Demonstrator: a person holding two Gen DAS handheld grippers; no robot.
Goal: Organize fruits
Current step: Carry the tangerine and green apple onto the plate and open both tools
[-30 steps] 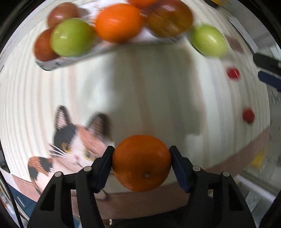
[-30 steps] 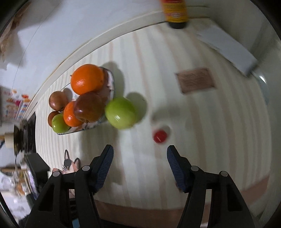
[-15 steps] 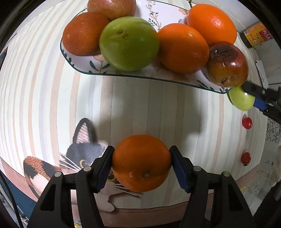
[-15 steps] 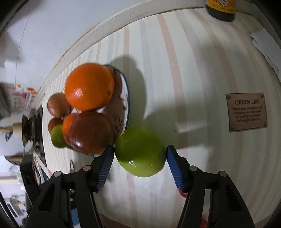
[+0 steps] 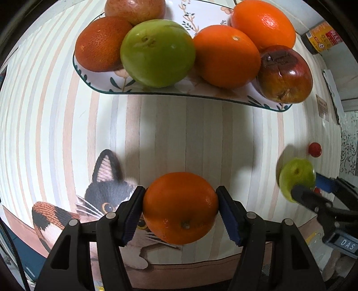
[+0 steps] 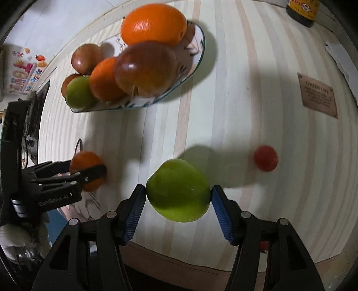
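Observation:
My left gripper point(image 5: 180, 208) is shut on an orange point(image 5: 180, 207) and points straight down at the striped table, in front of the plate point(image 5: 201, 95). The plate carries several fruits: oranges, a green apple point(image 5: 157, 52) and dark red apples. My right gripper point(image 6: 178, 194) is shut on a second green apple point(image 6: 179, 190), with both blue pads touching its sides. In the left wrist view this apple point(image 5: 295, 176) shows at the right, away from the plate. The right wrist view shows the left gripper point(image 6: 87, 172) with its orange point(image 6: 85, 161) at the left, and the plate point(image 6: 170, 94) beyond.
A small red fruit point(image 6: 265, 158) lies on the table right of the held apple, also seen as a red fruit point(image 5: 315, 149) in the left view. A dark bottle point(image 6: 302, 11) and a brown sign point(image 6: 318, 97) stand farther back. A cat picture point(image 5: 105, 190) lies near the front edge.
The right gripper came down around the green apple beside the plate, shut on it and carried it away from the plate toward the table's front. The left gripper drew nearer the plate, still holding its orange.

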